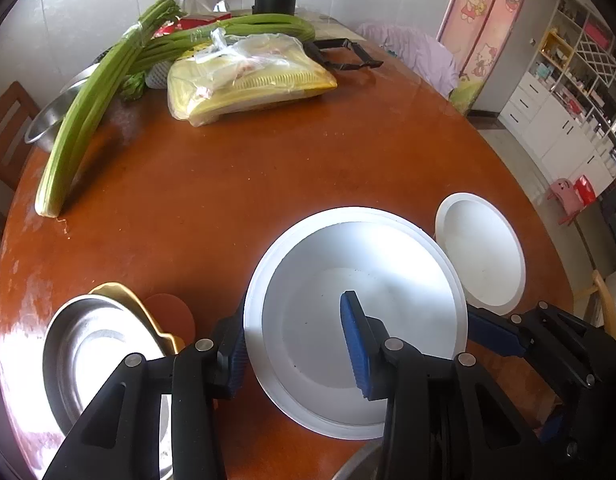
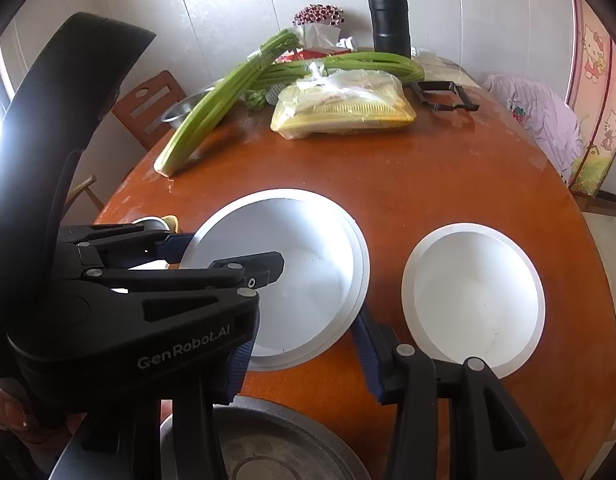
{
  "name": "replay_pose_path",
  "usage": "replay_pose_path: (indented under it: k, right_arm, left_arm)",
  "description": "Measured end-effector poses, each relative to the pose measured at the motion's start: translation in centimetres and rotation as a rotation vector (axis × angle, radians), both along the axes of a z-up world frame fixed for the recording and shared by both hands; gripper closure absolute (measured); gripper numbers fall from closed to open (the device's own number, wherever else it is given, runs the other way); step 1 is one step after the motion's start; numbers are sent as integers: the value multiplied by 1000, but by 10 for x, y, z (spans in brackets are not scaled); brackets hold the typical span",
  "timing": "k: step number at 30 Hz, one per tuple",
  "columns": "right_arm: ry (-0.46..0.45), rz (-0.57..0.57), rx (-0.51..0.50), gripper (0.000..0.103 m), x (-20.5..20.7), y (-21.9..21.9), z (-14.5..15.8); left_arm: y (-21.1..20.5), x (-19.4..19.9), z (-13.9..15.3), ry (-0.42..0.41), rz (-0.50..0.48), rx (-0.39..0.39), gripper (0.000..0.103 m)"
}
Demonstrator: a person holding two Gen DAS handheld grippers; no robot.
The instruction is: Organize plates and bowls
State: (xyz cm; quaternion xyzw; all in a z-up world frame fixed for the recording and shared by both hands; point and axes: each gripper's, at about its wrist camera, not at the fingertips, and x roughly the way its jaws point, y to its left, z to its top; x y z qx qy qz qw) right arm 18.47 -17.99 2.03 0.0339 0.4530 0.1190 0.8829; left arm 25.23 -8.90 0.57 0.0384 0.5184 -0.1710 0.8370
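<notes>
My left gripper points steeply down, its jaws closed part-way over the wall of the white bowl, one blue pad outside the rim and the other inside. My right gripper also tilts down, just beside the left one, its jaws narrow with the rim's near edge between them; whether they press I cannot tell. My thumb shows behind the left tool's body.
</notes>
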Motion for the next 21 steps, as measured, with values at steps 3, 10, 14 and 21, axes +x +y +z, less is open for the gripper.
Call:
replay_pose_path:
  k: [3, 10, 14, 21]
  right_arm:
    - [-9, 5, 7, 56, -4, -1, 3]
    - [-34, 15, 7, 56, -16, -2, 11]
    - [-53, 14, 9, 56, -25, -3, 17]
    - [-85, 14, 7, 56, -45, -6, 27]
  left_arm:
    - [0, -5, 4, -7, 7, -2, 61]
    - [-1, -21, 15, -30, 12, -5, 61]
    - [-3, -32, 23, -50, 9, -5, 61]
    - [-5, -53, 35, -80, 6, -9, 61]
